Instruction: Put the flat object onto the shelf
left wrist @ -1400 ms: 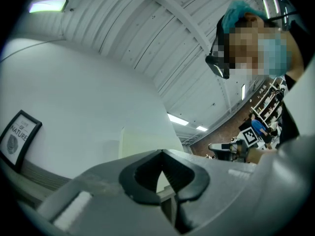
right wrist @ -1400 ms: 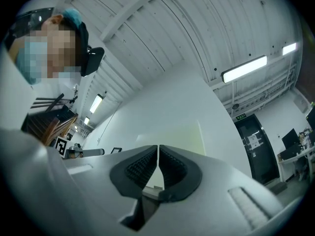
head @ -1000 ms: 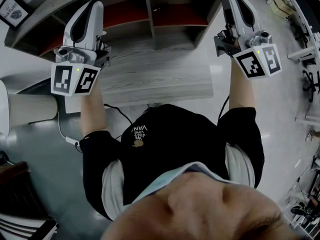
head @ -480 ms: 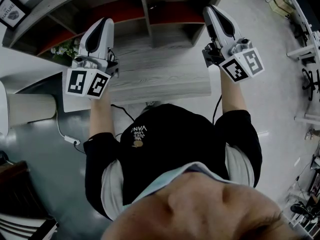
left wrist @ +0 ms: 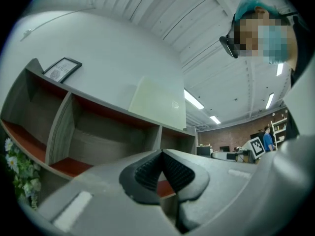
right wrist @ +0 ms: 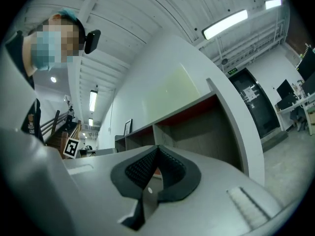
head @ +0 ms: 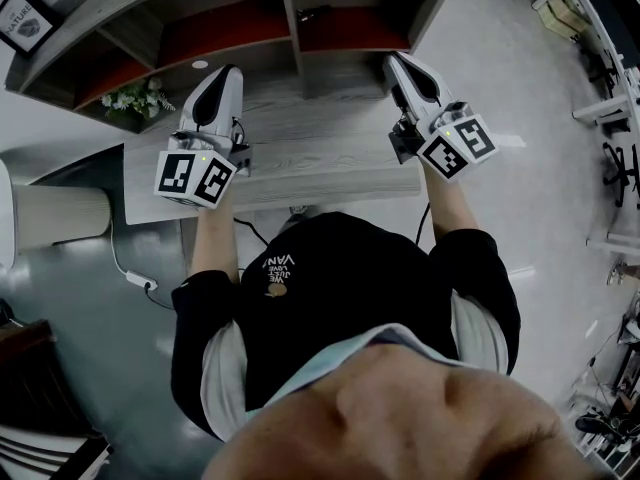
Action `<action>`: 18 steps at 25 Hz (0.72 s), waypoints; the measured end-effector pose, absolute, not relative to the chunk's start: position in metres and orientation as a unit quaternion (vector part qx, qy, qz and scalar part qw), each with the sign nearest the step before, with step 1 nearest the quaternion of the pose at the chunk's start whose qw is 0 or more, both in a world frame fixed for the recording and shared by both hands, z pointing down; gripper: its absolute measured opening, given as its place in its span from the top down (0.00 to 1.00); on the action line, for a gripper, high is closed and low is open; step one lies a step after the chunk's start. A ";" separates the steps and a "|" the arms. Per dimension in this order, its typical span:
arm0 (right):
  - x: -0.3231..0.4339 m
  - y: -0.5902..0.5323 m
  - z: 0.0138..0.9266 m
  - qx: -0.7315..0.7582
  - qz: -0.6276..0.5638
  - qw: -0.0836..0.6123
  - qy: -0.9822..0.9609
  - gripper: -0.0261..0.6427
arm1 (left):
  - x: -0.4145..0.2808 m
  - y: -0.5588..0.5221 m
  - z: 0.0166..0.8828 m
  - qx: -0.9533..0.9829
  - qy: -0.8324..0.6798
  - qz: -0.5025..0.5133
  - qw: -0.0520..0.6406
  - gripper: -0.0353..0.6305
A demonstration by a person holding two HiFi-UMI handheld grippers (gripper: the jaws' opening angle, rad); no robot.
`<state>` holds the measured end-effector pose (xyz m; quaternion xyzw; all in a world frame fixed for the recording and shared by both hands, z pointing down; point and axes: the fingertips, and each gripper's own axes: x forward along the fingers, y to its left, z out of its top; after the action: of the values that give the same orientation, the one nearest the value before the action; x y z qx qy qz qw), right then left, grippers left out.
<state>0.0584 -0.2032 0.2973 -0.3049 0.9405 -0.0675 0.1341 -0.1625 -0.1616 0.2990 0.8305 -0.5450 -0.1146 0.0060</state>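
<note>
The grey wooden shelf [head: 290, 13] with red-floored compartments stands at the back of the desk [head: 320, 158]; it also fills the left gripper view [left wrist: 64, 127] and the right gripper view [right wrist: 197, 127]. A black-framed picture [head: 24, 20] rests on the shelf's top at the left, and the left gripper view shows this framed picture [left wrist: 62, 69] too. My left gripper [head: 222, 76] hovers over the desk's left part, shut and empty [left wrist: 161, 154]. Over the desk's right part, my right gripper [head: 396, 63] is likewise shut with nothing in it [right wrist: 156, 149].
A small plant with white flowers [head: 140, 98] stands at the shelf's left end, near the left gripper. A dark small item [head: 315, 12] lies in a middle compartment. A white round spot [head: 200, 65] shows on the desk. Office furniture [head: 600, 28] stands far right.
Both grippers have drawn back from the shelf toward the person and come closer together. The plant, hidden behind the left gripper before, now shows.
</note>
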 end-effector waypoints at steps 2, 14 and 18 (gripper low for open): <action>0.056 -0.202 0.311 -0.305 -0.080 0.125 0.941 0.96 | -0.162 -0.160 0.311 0.829 -0.547 -0.113 0.020 0.94; 0.043 -0.191 0.378 -0.308 -0.147 0.085 0.936 0.96 | -0.144 -0.148 0.381 0.832 -0.542 -0.074 0.096 0.94; 0.041 -0.187 0.394 -0.310 -0.161 0.075 0.934 0.96 | -0.134 -0.142 0.404 0.832 -0.536 -0.067 0.126 0.94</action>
<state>0.0407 -0.1868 0.3937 -0.3104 0.9340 -0.1605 0.0748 -0.1341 -0.1418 0.4043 0.8320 -0.5360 -0.0672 0.1264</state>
